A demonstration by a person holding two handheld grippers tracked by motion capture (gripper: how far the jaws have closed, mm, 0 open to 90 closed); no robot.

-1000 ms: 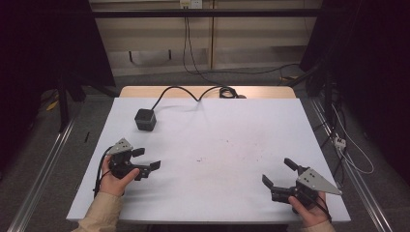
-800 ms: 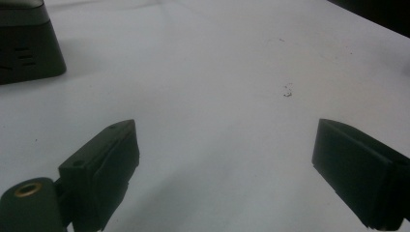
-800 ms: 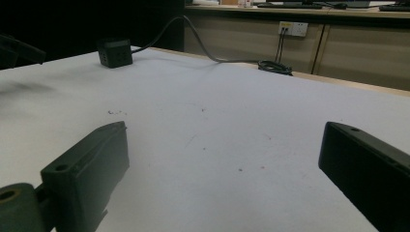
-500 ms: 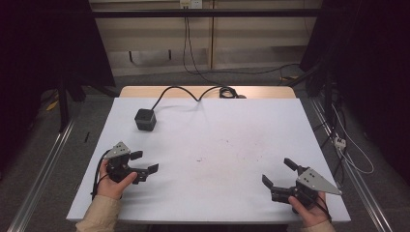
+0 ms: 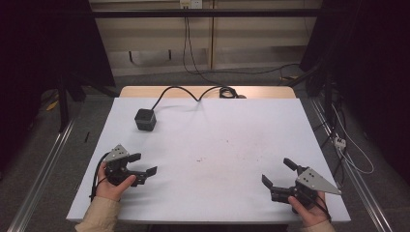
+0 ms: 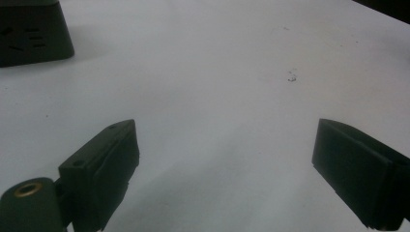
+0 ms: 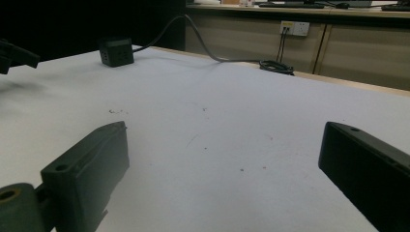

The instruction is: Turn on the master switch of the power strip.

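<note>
Left gripper: the left gripper (image 5: 143,164) sits low over the near left part of the table (image 5: 217,135), held in the person's left hand (image 5: 112,186); its jaws stand wide apart with nothing between them and point toward the middle of the table.
Left gripper's own view: the two black jaws rise from the bottom corners with bare white surface between them; the gripper's midpoint (image 6: 225,159) lies over the table, and the black cube's lower edge shows at the top left (image 6: 31,31).
Right gripper: the right gripper (image 5: 278,172) hovers over the near right part of the table, held in the person's right hand (image 5: 309,212); its jaws are spread wide and hold nothing, aimed toward the table's left and far side.
Right gripper's own view: the jaws frame open table, with the midpoint (image 7: 225,159) over small dark specks on the surface; a tip of the left gripper shows at the far left edge (image 7: 14,55).
Black cube: a small black cube (image 5: 145,119) stands on the far left part of the table, well apart from both grippers, nearer the left one; it also shows far off in the right gripper view (image 7: 116,51).
Cable: a dark cable (image 5: 183,92) runs from the cube in a curve along the far edge of the table to a coil (image 5: 227,91) near the middle of that edge.
Table surface: white, with faint scuffs and specks near the middle (image 5: 199,159).
Sleeve: a beige sleeve (image 5: 96,217) covers the left forearm at the bottom edge.
</note>
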